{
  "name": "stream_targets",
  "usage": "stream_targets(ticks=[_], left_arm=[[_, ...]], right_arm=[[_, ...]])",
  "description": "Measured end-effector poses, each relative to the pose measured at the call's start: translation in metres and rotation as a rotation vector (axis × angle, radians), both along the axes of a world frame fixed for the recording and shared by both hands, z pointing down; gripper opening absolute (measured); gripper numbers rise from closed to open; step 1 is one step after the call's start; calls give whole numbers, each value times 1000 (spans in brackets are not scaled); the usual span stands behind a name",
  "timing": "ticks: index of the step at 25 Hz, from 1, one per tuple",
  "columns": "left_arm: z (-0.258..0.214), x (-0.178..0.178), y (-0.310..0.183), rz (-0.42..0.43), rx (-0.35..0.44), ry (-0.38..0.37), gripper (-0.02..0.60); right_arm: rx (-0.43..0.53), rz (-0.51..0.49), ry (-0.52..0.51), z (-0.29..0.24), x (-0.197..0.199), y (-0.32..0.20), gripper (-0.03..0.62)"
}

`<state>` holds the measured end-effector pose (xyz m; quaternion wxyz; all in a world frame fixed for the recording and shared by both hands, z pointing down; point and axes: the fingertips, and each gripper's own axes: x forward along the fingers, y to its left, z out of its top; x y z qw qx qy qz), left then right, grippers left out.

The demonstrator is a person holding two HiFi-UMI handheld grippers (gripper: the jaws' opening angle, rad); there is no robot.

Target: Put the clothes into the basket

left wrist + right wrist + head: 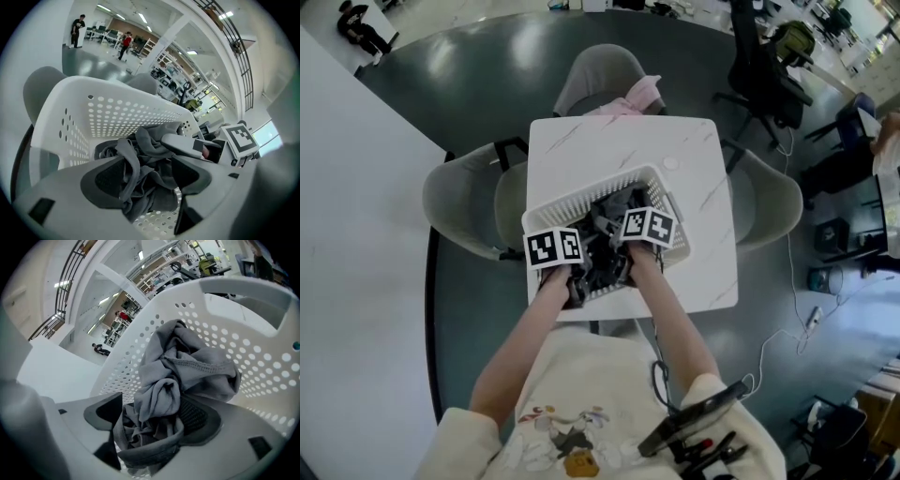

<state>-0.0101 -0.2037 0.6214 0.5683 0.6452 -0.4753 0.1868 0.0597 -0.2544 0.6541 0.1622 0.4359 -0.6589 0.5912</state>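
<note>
Basket (581,192): white, perforated, on the table (694,169) right in front of me, where both hands reach in without stretching. Clothes (187,366): one grey crumpled bundle, inside the basket, heaped on its holed floor and leaning on the wall. Left gripper (147,180): lowered into the basket, jaws spread wide. Grey folds lie in the gap and drape over one jaw, but nothing is pinched. Right gripper (150,416): just beside the left, also inside the basket, jaws likewise spread. Cloth sags between them and rests on the lower one, loose and not clamped. Reason for the pairing, as I judge it: a floppy bundle needs a hold at two ends, and both sets of jaws stand apart so the cloth can slip off into the basket. Risk: a fold hung on a jaw could ride out with it when I lift. Pink cloth (636,94): on the far chair (595,70), well apart from the basket, possibly another piece to fetch.
</note>
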Motion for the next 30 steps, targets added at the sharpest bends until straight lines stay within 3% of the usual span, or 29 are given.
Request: stream_targets(ticks=[11, 17, 22, 30], left_arm=[[-33, 6, 11, -62, 50, 76, 302], [-61, 15, 20, -58, 117, 118, 302], [-74, 15, 27, -35, 178, 85, 285], [-94, 3, 40, -53, 286, -11, 154]], right_arm=[[74, 28, -54, -47, -5, 13, 357], [99, 40, -150, -80, -10, 24, 356], [140, 40, -223, -100, -8, 33, 354], [260, 0, -199, -124, -1, 55, 291]])
